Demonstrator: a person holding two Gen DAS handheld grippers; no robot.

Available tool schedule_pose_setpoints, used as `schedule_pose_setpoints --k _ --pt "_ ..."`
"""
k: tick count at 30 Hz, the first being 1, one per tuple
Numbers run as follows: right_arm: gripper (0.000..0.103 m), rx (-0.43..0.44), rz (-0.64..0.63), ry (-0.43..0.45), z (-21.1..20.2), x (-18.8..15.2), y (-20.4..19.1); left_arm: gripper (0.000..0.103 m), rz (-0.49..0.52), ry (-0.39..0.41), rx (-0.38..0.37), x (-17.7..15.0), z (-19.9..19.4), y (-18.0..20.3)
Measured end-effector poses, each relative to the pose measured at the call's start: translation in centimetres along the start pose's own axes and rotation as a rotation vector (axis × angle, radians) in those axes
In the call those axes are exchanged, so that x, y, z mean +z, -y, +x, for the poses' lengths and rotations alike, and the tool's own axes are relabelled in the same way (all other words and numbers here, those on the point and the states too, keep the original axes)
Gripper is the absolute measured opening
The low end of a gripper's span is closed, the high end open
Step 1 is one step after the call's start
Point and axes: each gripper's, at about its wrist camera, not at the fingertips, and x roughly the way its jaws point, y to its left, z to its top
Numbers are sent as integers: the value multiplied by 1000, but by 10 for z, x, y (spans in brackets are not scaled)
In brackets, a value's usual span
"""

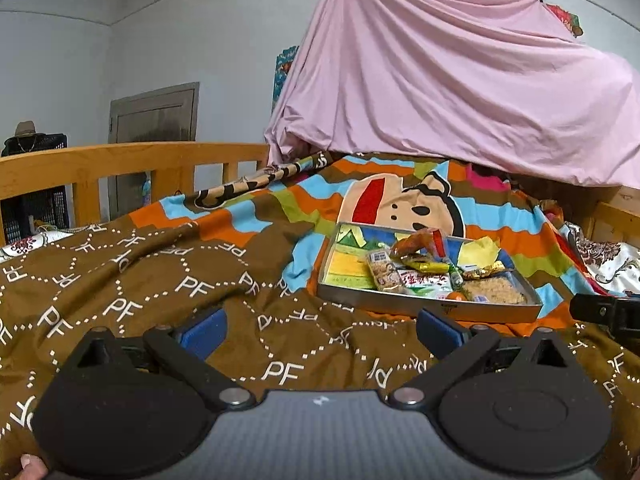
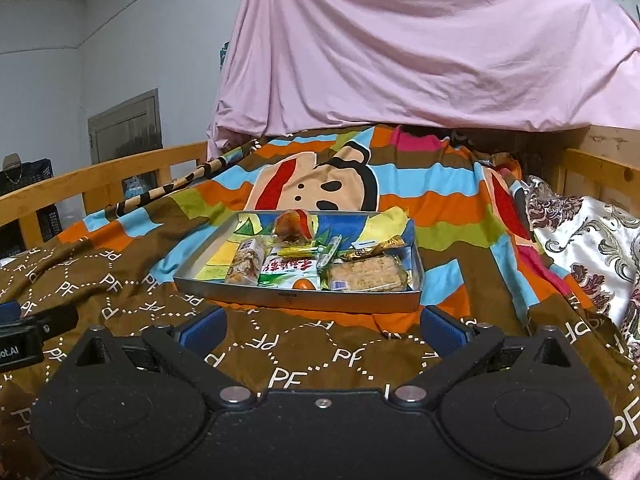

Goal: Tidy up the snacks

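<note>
**Both grippers spread, snack tray ahead on the bed**

I'm looking down my left gripper [image 1: 320, 330] and its blue pads sit wide apart with nothing between them, only brown "PF" blanket [image 1: 132, 280] below. The right gripper [image 2: 322, 330] reads the same: fingers spread, empty, hovering over that same blanket.

The tray [image 2: 296, 300] lies on the bed straight ahead of the right gripper, a shallow metal box with a bright printed lining, resting where the brown blanket meets the striped cartoon quilt [image 2: 440, 208]. From the left wrist view the tray [image 1: 424, 306] is ahead and off to the right.

Inside it the snacks are bunched toward the near right. I see a noodle-like cake in a clear wrapper [image 2: 370, 276] at the right end, a white and green packet with red characters [image 2: 286, 270] in the middle, a clear pack of brown biscuits [image 2: 245, 264] left of that, and a small orange piece [image 2: 303, 285] at the near wall. A red and brown wrapped snack [image 2: 294, 226] sits at the back.

A pink sheet [image 2: 420, 48] hangs behind the bed, and a wooden rail [image 1: 132, 162] runs along the left.
</note>
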Motion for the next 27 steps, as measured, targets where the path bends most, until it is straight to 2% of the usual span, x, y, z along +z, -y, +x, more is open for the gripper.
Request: schedule_pose_setpoints --k 13,19,27 --pt "102 22 -49 -27 5 -2 -9 103 4 1 -9 0 -2 -2" --pt "102 61 -73 -41 5 -5 -16 103 1 -2 -11 -2 -2 -3" --pt "102 59 -90 -52 7 -5 -20 103 23 -4 -16 -4 -1 1"
